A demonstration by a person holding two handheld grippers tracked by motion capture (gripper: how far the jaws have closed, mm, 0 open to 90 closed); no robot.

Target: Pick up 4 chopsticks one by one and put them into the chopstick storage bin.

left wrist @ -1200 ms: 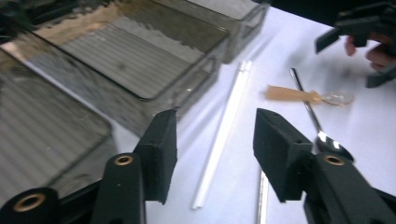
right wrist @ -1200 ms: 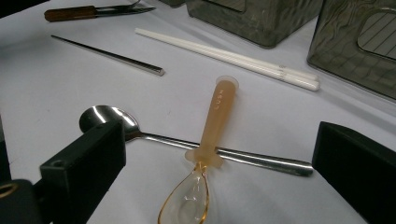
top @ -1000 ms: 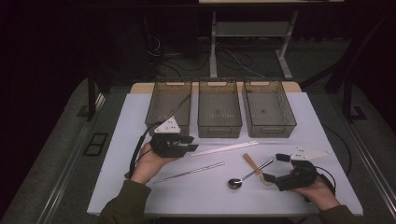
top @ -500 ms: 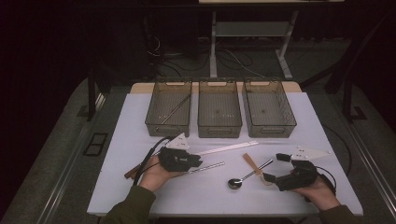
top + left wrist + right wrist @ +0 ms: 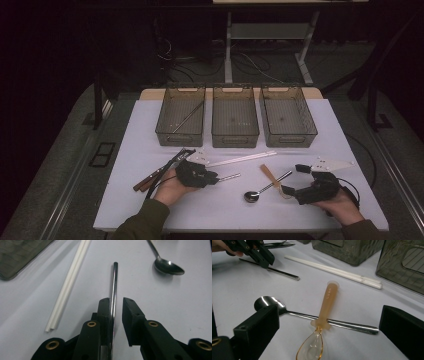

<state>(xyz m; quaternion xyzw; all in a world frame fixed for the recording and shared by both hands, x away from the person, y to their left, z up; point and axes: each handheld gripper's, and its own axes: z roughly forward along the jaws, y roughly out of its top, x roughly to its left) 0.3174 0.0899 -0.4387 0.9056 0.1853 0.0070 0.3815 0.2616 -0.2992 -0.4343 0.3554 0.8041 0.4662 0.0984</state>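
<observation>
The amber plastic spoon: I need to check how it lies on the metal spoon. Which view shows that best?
Right gripper view: the amber plastic spoon lies across the metal spoon handle. High view shows only its handle, small.

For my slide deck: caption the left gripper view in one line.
Left gripper straddling a metal chopstick on the white table, white chopsticks and spoon beyond.

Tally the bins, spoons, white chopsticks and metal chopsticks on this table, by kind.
Bins: 3
Spoons: 2, one metal, one amber
White chopsticks: 2
Metal chopsticks: 2, one inside the left bin
Total: 9
</observation>
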